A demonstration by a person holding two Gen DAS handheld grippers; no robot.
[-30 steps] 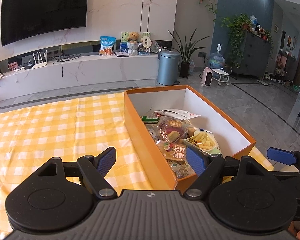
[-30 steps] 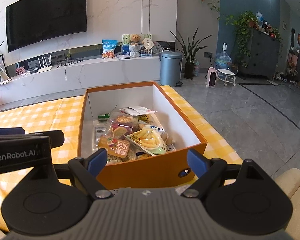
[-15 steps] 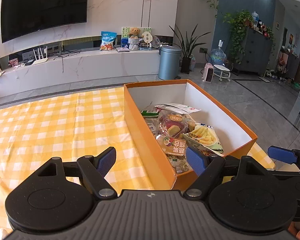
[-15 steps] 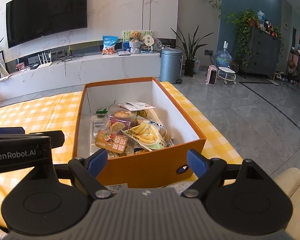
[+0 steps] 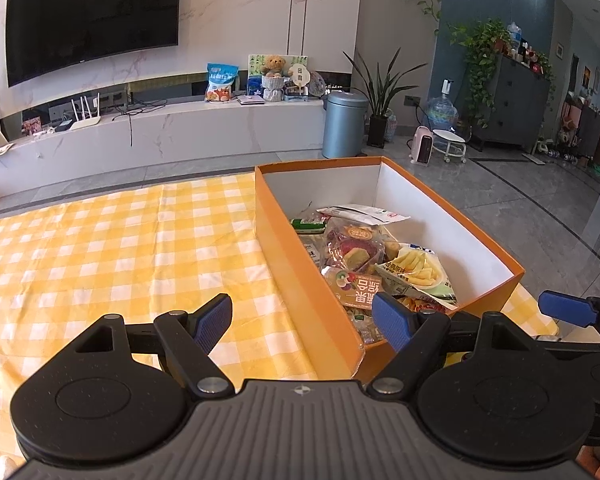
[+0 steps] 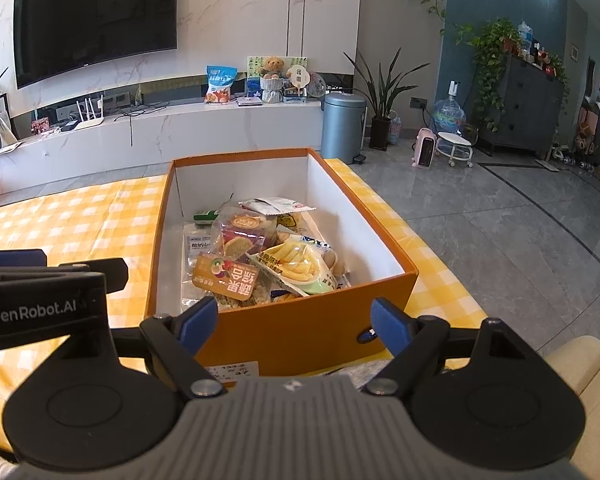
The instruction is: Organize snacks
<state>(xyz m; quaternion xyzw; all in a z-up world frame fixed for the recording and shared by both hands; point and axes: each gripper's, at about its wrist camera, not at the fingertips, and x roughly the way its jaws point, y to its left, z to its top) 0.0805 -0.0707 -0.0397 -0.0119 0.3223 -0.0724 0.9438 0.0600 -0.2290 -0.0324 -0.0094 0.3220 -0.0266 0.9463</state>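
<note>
The orange box (image 6: pixel 308 332) stands on the desk (image 5: pixel 100 248), which is covered in yellow checked cloth, and the snack packets (image 6: pixel 260 264) are heaped inside it. The left gripper (image 5: pixel 302 318) and right gripper (image 6: pixel 288 320) sit at its near end, each with fingers spread wide and gripping nothing. The right fingers have just narrowed slightly.

Left tool (image 5: pixel 302 322) and right tool (image 6: pixel 288 320) both angle downward, jaws spread wide, holding nothing.
</note>
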